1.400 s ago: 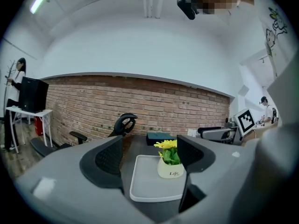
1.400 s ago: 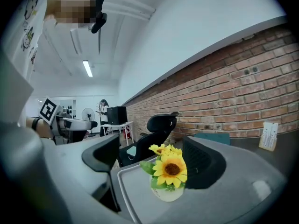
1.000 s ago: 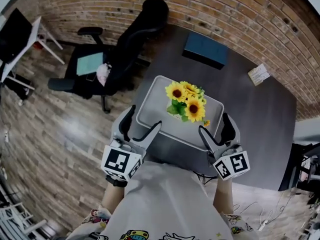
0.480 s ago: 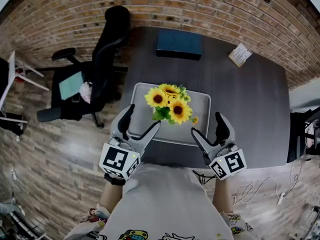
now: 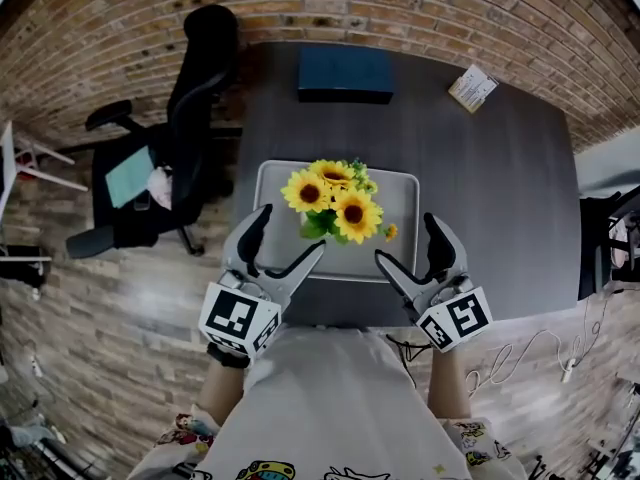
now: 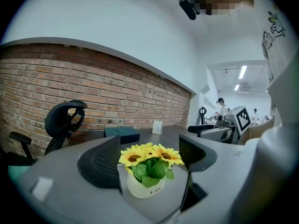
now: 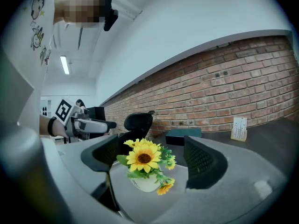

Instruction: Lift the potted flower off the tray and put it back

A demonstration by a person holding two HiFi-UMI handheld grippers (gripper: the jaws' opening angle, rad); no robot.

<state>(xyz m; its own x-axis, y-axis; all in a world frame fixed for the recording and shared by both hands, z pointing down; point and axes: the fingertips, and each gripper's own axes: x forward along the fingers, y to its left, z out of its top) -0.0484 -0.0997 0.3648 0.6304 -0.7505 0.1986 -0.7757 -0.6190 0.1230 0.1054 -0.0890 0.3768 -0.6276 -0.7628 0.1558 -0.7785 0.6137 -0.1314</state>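
Head view: since a second ago the dark table (image 5: 500, 178) has swung from a slant to sit square in the picture, the grey tray (image 5: 272, 180) with it, and both grippers have stayed at the tray's near edge. The left gripper (image 5: 290, 236) hovers over the near left corner, and the right gripper (image 5: 407, 240) over the near right corner. Both have their jaws spread wide and nothing in them. The potted flower (image 5: 335, 200) stands in the middle of the tray, beyond both sets of jaws and untouched, with its sunflower heads turned up toward the camera. A blue box (image 5: 345, 71) and a small card (image 5: 472, 88) lie at the far edge of the table. Left gripper view: the jaws, which have just been opening a little wider, frame the potted flower (image 6: 145, 171) without touching it. Its white pot (image 6: 144, 186) is upright with the stems rising straight from it and its print faces this camera. Right gripper view: the jaws gape around empty air. The potted flower (image 7: 145, 167) stands upright ahead of them on the tray, one bloom facing the lens and a small one hanging low at its right.
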